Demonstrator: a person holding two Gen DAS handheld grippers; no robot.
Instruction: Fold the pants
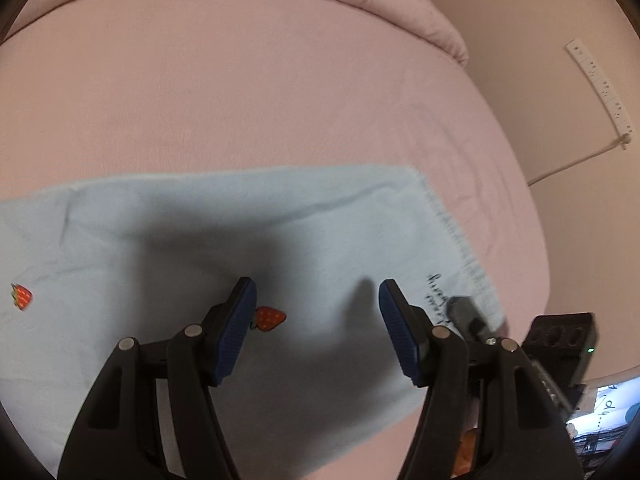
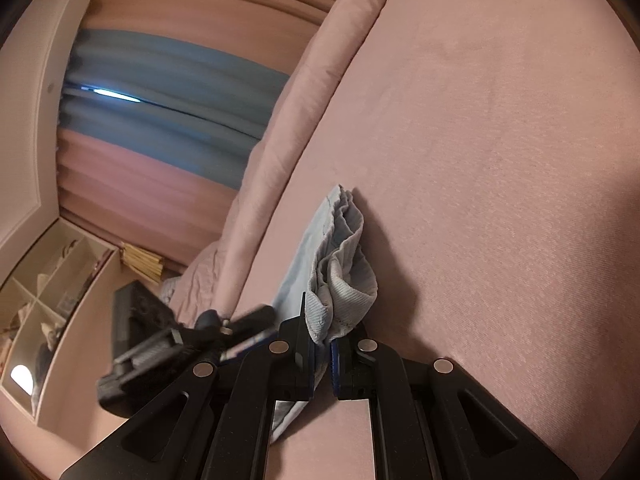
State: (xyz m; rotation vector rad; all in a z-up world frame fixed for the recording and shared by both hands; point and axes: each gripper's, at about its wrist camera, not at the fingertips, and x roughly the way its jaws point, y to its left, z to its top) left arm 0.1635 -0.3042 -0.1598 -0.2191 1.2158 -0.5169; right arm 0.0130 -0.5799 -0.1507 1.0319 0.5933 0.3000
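A: Pale blue cotton, left wrist view: the pants (image 1: 248, 240) lie flat on the pink bed sheet (image 1: 260, 92). Left gripper (image 1: 318, 298) hovers above the cloth, fingers spread wide, nothing held.

B: Any writing?

A: Dark script near the ribbed hem (image 1: 464, 248), seen upside down and blurred; can't read it. Two strawberry motifs (image 1: 270, 317), no brand visible. Part of the other gripper shows at the hem corner.

B: Right wrist view?

A: Right gripper (image 2: 322, 350) clamped nearly closed on the ribbed edge (image 2: 344, 296), bunched and raised off the sheet (image 2: 500, 160). No legible text here. Shelves (image 2: 44, 300) and striped curtain (image 2: 160, 120) in the background.

B: Step?

A: My read: a fold is being set up; one edge gripped, the left not yet engaged. Next likely calls for the left to close on the matching hem corner, then both carry the edge over together. Risk: an uneven lift skews the fold.
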